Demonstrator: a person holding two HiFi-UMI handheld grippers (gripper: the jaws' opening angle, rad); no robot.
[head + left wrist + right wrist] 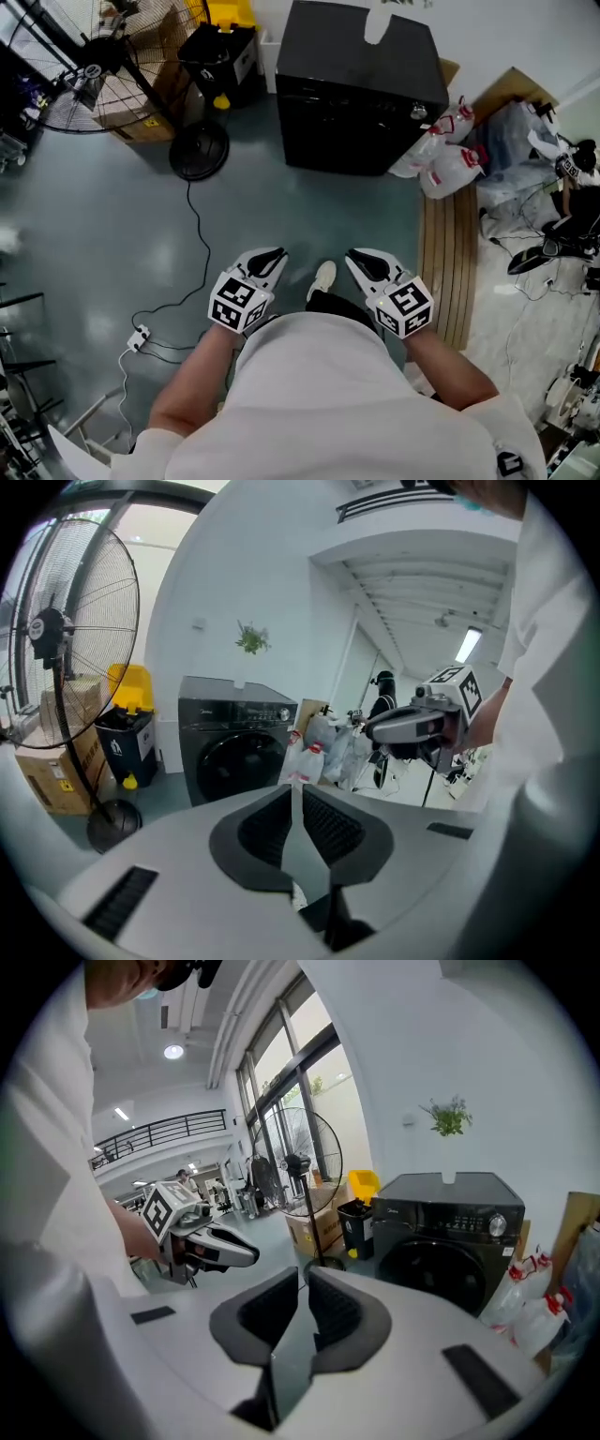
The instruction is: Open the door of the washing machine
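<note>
We held both tongs clenched on nothing. The left gripper (271,259) had its ribbed black pads tip to tip, and the right gripper (362,262) had its own pads all but touching. Each carried smooth grey shells and a cube of square black-and-white markers.

The washing machine (361,89) stood at twelve o'clock from us, well apart from the grippers, across a glossy grey-green floor (94,244). It was a boxy, matte black cabinet with a flat top. Its round, dark, glassy door (450,1274) sat shut and flush in the front panel, facing six o'clock, straight back at us. A control strip ran level across the top of the front, its long axis from nine to three o'clock, ending in a shiny metal knob (498,1225) at the three o'clock end.

At ten o'clock stood a wire-caged fan (94,66) on a round black base, with cardboard boxes (141,112) behind it. At eleven o'clock was a yellow-lidded bin (230,14). Translucent plastic jugs (450,159) with red labels leaned by the machine's three o'clock side, near a slatted wooden board (448,253).
</note>
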